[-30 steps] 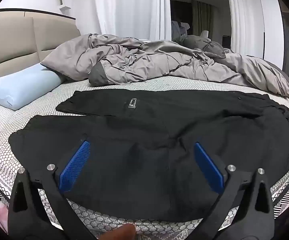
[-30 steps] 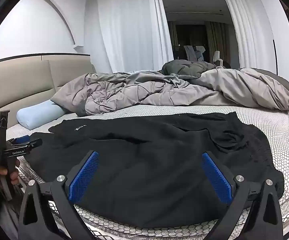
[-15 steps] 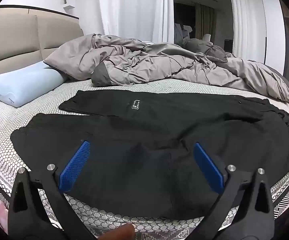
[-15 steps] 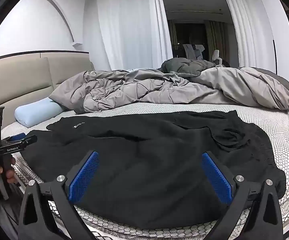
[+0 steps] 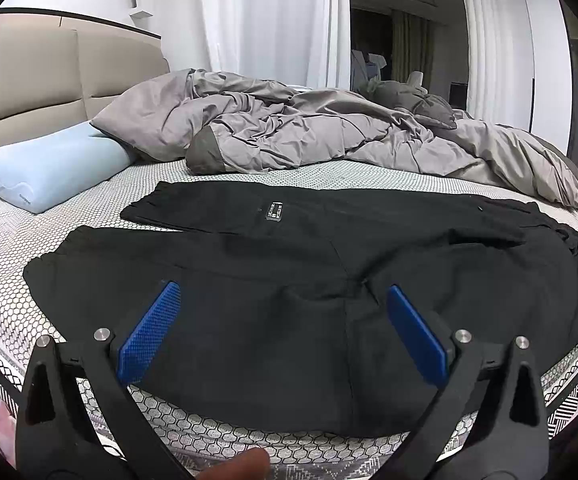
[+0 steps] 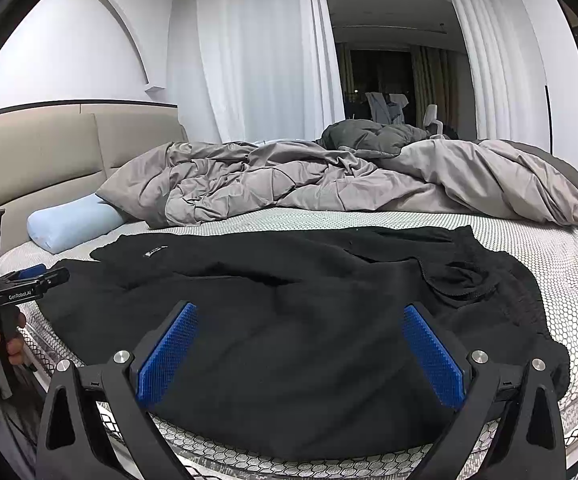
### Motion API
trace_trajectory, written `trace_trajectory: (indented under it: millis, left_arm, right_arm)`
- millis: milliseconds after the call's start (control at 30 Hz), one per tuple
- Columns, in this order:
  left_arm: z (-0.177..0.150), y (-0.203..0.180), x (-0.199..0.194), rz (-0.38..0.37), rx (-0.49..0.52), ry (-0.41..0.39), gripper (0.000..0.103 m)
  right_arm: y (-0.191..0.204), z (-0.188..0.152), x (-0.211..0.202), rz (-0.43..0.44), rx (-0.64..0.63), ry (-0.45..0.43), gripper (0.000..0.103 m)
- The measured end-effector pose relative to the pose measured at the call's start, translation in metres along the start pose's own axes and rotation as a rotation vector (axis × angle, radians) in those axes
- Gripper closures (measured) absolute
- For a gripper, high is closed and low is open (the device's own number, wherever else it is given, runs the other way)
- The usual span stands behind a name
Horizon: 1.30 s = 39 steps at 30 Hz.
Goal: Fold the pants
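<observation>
Black pants (image 5: 309, 300) lie spread, unfolded, across the bed (image 5: 5, 232) at centre frame. Left tongs (image 5: 281, 332) and right tongs (image 6: 301, 344) hover wide open, holding nothing. Folding looks not yet begun; next, each likely needs an edge to grip.

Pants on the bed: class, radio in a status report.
Left gripper open, right gripper open, both empty. Black pants spread flat, unfolded. Grey duvet behind, clear.

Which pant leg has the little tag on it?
The far leg, nearer the blue pillow. Its tag shows; the near leg, by the open left gripper, has none.
</observation>
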<state>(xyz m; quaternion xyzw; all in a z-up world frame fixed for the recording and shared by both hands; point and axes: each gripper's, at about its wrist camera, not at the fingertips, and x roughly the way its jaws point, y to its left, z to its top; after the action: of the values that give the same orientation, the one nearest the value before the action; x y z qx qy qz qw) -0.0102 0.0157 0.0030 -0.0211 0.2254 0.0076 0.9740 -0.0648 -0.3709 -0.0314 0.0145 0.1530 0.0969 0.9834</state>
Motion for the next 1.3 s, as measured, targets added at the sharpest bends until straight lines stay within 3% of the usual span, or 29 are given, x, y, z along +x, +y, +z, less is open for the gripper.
trace_trajectory:
  millis: [1300]
  left_arm:
    - [-0.0009,0.0039,0.0,0.01,-0.005,-0.005,0.001]
  right_arm:
    - [-0.002,0.0009,-0.0031,-0.01,-0.006,-0.017,0.0]
